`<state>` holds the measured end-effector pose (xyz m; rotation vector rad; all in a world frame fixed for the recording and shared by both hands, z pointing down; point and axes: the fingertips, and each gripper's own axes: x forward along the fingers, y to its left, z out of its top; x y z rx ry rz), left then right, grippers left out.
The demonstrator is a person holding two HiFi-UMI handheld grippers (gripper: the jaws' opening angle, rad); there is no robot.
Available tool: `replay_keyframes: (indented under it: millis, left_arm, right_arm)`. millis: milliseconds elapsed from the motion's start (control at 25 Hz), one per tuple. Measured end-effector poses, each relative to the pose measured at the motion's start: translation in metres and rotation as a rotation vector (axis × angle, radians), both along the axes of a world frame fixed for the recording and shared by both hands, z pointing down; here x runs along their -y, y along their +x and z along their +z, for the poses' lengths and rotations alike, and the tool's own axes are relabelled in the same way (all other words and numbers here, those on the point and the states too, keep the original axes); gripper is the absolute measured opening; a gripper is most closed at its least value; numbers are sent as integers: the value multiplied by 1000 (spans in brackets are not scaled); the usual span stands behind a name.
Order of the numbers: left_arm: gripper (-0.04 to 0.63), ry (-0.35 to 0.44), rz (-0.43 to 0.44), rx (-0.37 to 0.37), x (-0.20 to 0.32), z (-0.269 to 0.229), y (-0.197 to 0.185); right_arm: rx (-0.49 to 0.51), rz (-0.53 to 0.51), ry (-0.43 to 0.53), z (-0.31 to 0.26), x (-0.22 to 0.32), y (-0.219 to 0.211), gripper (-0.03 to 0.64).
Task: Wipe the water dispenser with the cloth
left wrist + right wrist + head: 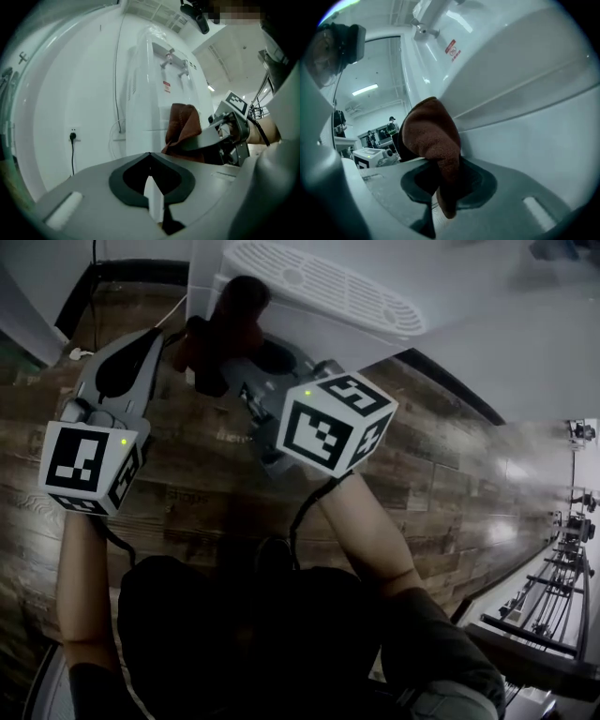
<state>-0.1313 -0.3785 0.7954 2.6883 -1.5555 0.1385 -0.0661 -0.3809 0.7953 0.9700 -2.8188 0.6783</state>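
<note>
The white water dispenser [154, 93] stands against the wall; its grilled top [319, 287] shows in the head view and its taps [424, 28] in the right gripper view. A brown cloth [433, 140] is bunched between the jaws of my right gripper [445, 164], which is shut on it. The cloth [230, 329] lies against the dispenser's white front panel [525, 93], below the taps. My left gripper [149, 154] hangs to the left, apart from the dispenser, jaws together with nothing in them. From that gripper's view the cloth [185, 126] and the right gripper [225, 136] show at the right.
A wall socket with a black plug [72, 137] and a cable sit left of the dispenser. The floor [450, 493] is dark wood planks. Metal racks [562, 596] stand far right. People and a bench [379, 136] show in the background.
</note>
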Motion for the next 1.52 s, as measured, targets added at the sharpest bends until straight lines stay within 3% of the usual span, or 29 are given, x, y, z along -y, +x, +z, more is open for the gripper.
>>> replay_keyframes:
  millis: [120, 280, 520, 840, 960, 1120, 1320, 1520]
  left_arm:
    - [18, -10, -20, -15, 5, 0, -5]
    - [18, -94, -31, -3, 2, 38, -8]
    - [18, -238, -57, 24, -8, 115, -15]
    - [18, -337, -81, 17, -17, 172, -26]
    - [18, -367, -77, 25, -23, 184, -27]
    - [18, -368, -90, 30, -24, 185, -34]
    - [19, -361, -105, 25, -20, 180, -39]
    - [18, -330, -133, 5, -14, 132, -45]
  right_arm:
    - [-26, 3, -23, 11, 13, -4, 61]
    - [-62, 4, -117, 60, 16, -6, 61]
    - [-220, 24, -227, 167, 17, 10, 63]
    - [-398, 134, -408, 286, 11, 48, 63]
    - [-476, 68, -431, 309, -1, 44, 62]
    - [-433, -87, -440, 311, -14, -6, 63]
    - [-385, -19, -467, 309, 6, -19, 63]
    - [-271, 52, -444, 238, 13, -18, 63]
